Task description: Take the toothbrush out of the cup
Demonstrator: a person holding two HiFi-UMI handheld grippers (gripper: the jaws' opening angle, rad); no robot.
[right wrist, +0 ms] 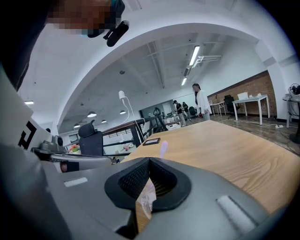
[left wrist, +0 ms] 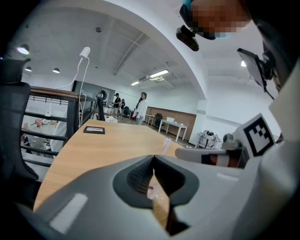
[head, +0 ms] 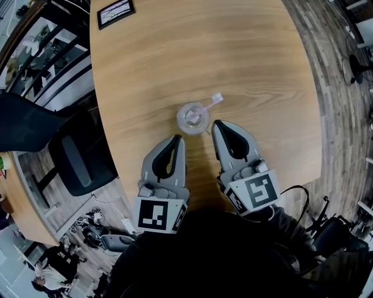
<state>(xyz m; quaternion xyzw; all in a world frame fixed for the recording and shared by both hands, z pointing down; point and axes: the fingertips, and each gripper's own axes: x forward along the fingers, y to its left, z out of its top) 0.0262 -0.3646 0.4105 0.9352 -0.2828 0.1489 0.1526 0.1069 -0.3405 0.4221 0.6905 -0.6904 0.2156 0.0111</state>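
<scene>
Nothing has been lifted out yet, from where I stand. The small clear plastic cup point(head: 193, 118) sits upright on the round light-wood table point(head: 233, 52), near the edge closest to the person. The pale toothbrush with a pinkish-white head point(head: 214, 99) is leaning inside it, its head poking out over the rim on the far right side. The grey left gripper point(head: 176, 139) hangs just short of the cup on the near left, and its jaws are pressed together with nothing between them. The grey right gripper point(head: 218, 124) sits just beside the cup on the right, its jaws likewise closed and empty, the tip close to the cup's wall though I can't say it touches. So the whole job looks to be ahead: one gripper will probably need to part its jaws and steady the cup, and the other take hold of the brush and draw it clear. Farther off, a small black-framed card point(head: 115, 11) lies on the table, and a black office chair point(head: 76, 157) stands at the left.
</scene>
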